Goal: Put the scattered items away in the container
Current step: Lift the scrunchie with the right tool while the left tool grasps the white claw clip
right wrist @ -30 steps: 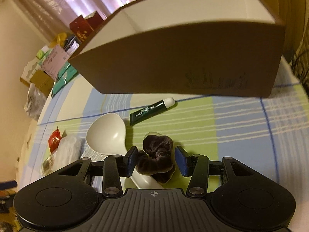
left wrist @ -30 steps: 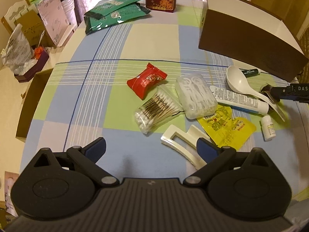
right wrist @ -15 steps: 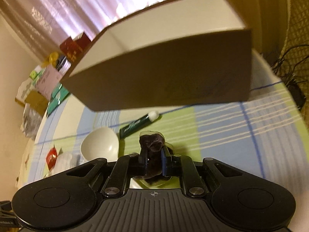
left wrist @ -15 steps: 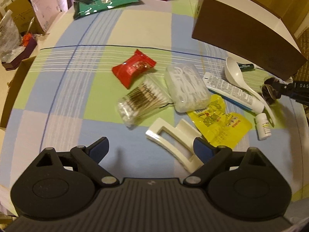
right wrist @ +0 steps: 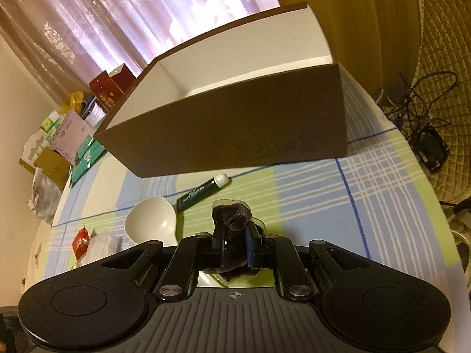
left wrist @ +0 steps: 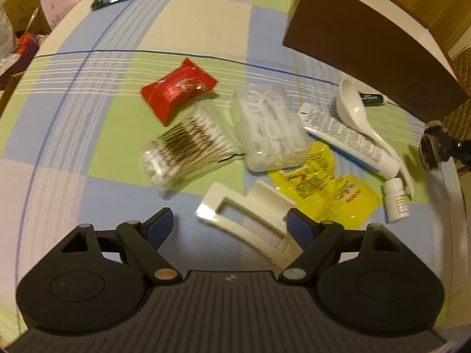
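Checked in blue, green and cream, the cloth-covered surface (left wrist: 188,26) fills our left wrist view, with pale curtains (right wrist: 123,14) behind it in the right wrist view. Our left gripper (left wrist: 229,226) hangs over the near part of the surface, its jaws closing but wide apart and pressing on nothing; a white plastic frame (left wrist: 250,214) lies on the cloth between and just beyond them. Past the frame we see a bag of cotton swabs (left wrist: 188,150), a red snack packet (left wrist: 179,88) farther off, a clear plastic case (left wrist: 268,129) to the right of the swabs, and a yellow sachet (left wrist: 329,194) near right. A white tube (left wrist: 347,138) lies beside a white spoon (left wrist: 362,114), and a small white bottle (left wrist: 396,200) stands upright near the spoon's handle. A dark green tube (right wrist: 203,191) lies just in front of the brown box (right wrist: 235,123), which sits open at the far right of the surface, its white inside showing.

Our right gripper (right wrist: 235,244) has its jaws clenched on a dark brown scrunchie (right wrist: 232,223), held above the cloth on the near side of the box, with the green tube between them. From the left wrist view the scrunchie shows at the far right edge, clear of the surface
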Demonstrator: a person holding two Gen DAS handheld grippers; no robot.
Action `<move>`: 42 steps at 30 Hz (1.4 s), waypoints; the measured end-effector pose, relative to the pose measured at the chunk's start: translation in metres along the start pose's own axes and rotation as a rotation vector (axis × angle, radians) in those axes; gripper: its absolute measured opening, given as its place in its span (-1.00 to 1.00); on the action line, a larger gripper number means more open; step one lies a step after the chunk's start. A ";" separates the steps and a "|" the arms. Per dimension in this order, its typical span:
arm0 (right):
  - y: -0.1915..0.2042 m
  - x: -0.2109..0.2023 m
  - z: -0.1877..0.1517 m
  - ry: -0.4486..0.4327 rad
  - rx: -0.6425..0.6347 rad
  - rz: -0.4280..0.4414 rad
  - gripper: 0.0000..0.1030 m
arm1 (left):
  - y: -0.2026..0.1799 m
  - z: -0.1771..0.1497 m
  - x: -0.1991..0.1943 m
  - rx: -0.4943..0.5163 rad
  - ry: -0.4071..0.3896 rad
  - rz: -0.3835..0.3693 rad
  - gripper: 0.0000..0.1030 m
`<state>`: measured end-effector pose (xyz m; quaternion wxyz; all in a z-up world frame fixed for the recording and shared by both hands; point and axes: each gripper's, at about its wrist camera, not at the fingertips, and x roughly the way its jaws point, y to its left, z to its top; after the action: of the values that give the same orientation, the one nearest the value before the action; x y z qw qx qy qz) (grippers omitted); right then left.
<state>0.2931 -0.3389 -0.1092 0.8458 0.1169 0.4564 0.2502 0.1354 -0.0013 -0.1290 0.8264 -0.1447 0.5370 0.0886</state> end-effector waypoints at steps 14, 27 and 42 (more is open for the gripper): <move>-0.006 -0.004 -0.005 0.027 -0.018 0.003 -0.69 | -0.011 -0.016 0.005 0.105 -0.048 0.029 0.35; -0.004 0.005 -0.003 0.055 -0.048 0.072 -0.69 | -0.029 -0.030 -0.044 0.230 -0.139 0.055 0.35; 0.000 -0.021 -0.020 0.015 0.039 0.030 -0.69 | -0.044 0.004 -0.055 0.365 -0.137 0.003 0.36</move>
<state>0.2672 -0.3510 -0.1054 0.8362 0.1384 0.4655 0.2549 0.1297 -0.0406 -0.0704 0.8733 0.0148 0.4870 0.0007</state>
